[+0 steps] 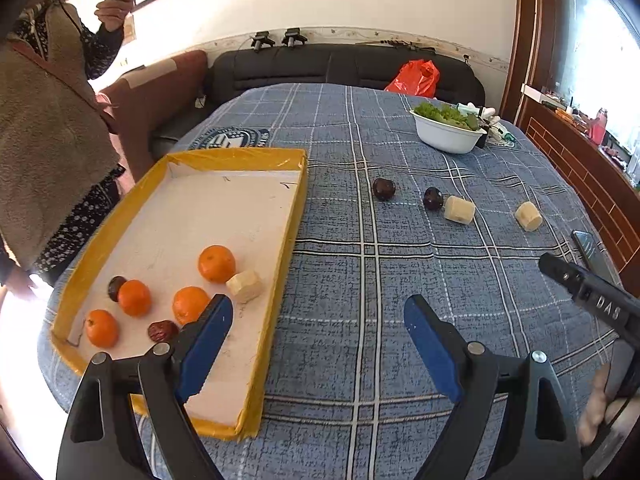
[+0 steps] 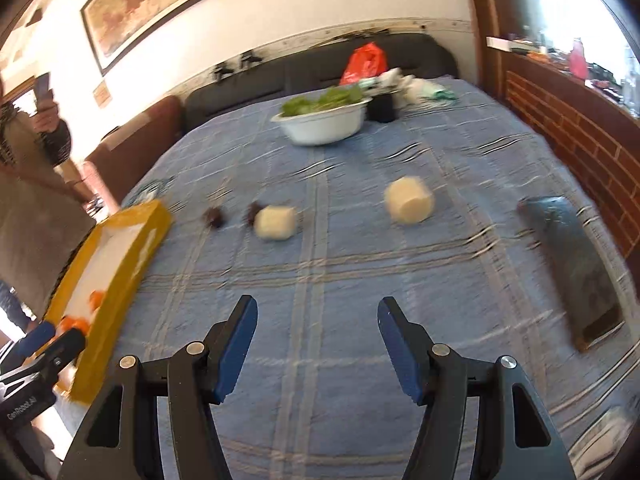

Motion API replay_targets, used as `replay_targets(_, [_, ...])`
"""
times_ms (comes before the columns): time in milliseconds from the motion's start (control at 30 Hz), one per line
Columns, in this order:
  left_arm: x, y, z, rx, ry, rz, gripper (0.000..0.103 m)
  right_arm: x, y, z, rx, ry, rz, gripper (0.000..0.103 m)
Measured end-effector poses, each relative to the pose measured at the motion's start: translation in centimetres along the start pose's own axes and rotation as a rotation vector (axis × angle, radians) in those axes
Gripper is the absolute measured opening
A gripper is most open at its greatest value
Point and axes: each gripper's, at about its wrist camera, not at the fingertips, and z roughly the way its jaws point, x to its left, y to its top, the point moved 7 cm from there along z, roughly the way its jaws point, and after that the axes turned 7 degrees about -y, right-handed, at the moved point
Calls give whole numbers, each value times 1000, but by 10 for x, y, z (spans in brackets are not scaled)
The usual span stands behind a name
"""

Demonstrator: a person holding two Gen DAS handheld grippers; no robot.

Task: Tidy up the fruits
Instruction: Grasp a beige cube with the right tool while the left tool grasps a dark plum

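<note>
A yellow-rimmed white tray (image 1: 298, 184) lies at the left of the table and holds several oranges (image 1: 216, 263), two dark dates (image 1: 163, 331) and one pale banana chunk (image 1: 244, 286). On the blue plaid cloth beyond lie two dark fruits (image 1: 384, 188), (image 1: 433, 198) and two pale chunks (image 1: 460, 209), (image 1: 528, 216). My left gripper (image 1: 318, 320) stands open and empty over the tray's near right rim. My right gripper (image 2: 318, 326) is open and empty above the cloth, short of the pale chunks (image 2: 276, 222), (image 2: 409, 199) and dark fruits (image 2: 214, 216). The tray (image 2: 132, 256) shows at its left.
A white bowl of greens (image 1: 446, 136) stands at the back right, with a red bag (image 1: 414, 78) on the sofa behind. A phone (image 2: 572, 268) lies by the right table edge. A person (image 1: 44, 160) stands at the left, holding up a phone.
</note>
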Motion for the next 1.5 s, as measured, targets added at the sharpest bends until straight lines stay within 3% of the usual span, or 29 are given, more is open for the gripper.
replay_targets(200, [-11,8,22,42,-117,-13,87,-15,37,21,38,51,32,67])
replay_targets(433, [-21,13,39,67,-176,-1,87,-26,72,46,13,30,64,67])
replay_targets(633, [-17,23,52,74,-186,-38,87,17,60,86,121,124,-19,67])
replay_targets(900, [-9,64,66,55,-177,-50,87,63,51,122,138,116,-117,67])
replay_targets(967, [-12,70,74,62,-187,-51,87,65,51,125,124,104,-126,53])
replay_targets(1033, [-17,75,86,80,-203,-58,87,67,51,124,122,148,-117,42])
replay_targets(1200, [-39,80,120,136,-240,-46,87,48,54,117,107,134,-58,41])
replay_targets(1367, [-73,83,144,153,-258,45,85,14,66,106,73,142,56,42])
replay_targets(1433, [-84,85,152,155,-269,81,74,7,69,106,70,146,84,42])
replay_targets(1500, [-94,88,161,162,-271,116,71,4,71,108,77,143,92,42])
